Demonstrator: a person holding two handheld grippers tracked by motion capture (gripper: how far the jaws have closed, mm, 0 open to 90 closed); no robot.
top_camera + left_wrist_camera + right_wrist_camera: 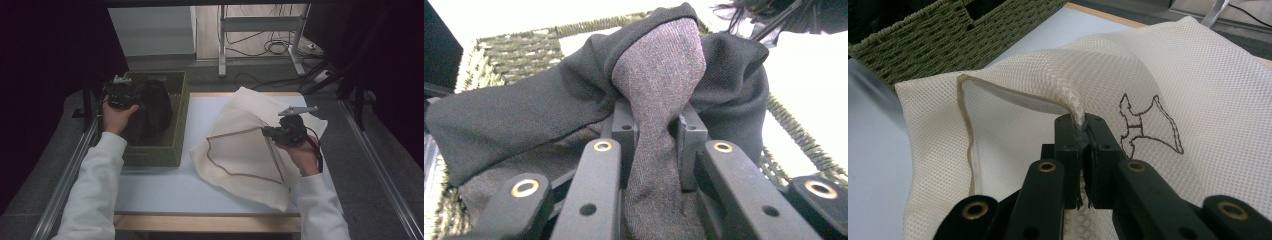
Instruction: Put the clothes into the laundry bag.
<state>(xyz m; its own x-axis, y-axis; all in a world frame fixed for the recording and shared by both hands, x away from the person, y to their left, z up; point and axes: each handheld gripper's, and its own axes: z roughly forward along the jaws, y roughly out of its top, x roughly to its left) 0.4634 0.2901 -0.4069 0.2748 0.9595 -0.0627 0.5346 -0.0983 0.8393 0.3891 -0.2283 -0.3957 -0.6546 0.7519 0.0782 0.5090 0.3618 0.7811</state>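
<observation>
Left gripper (651,132): jaws clamped on a fold of a dark garment (659,75), grey-brown knit bunched between the pads. The rest drapes from the grip into the woven green basket (177,120) at the table's left. From the high view the left gripper (120,94) sits over the basket's near-left part, garment (155,112) hanging inside.

Right gripper (1082,137): jaws pinched together on the top layer of a cream mesh bag (1158,75), lifting the brown-trimmed opening edge (968,125) off the layer under it. From above, the right gripper (272,132) is at the bag's (235,150) middle-right, bag lying flat on the white table (160,190), mouth gaping toward the basket.

Key relation: the bag mouth lies to the right of the left gripper, across the basket's right wall, and faces it. The garment's long axis hangs down from the grip; the bag's runs diagonally, far-right to near. The left hand is nearer the garment, the right nearer the bag. Likely next move: carry the garment right, into the held-open mouth. Risk: trailing cloth snags the basket rim.

Counts: two grippers, one basket, one bag, one dark garment visible (more beneath, can't tell), one embroidered outline (1148,125) on the bag.
</observation>
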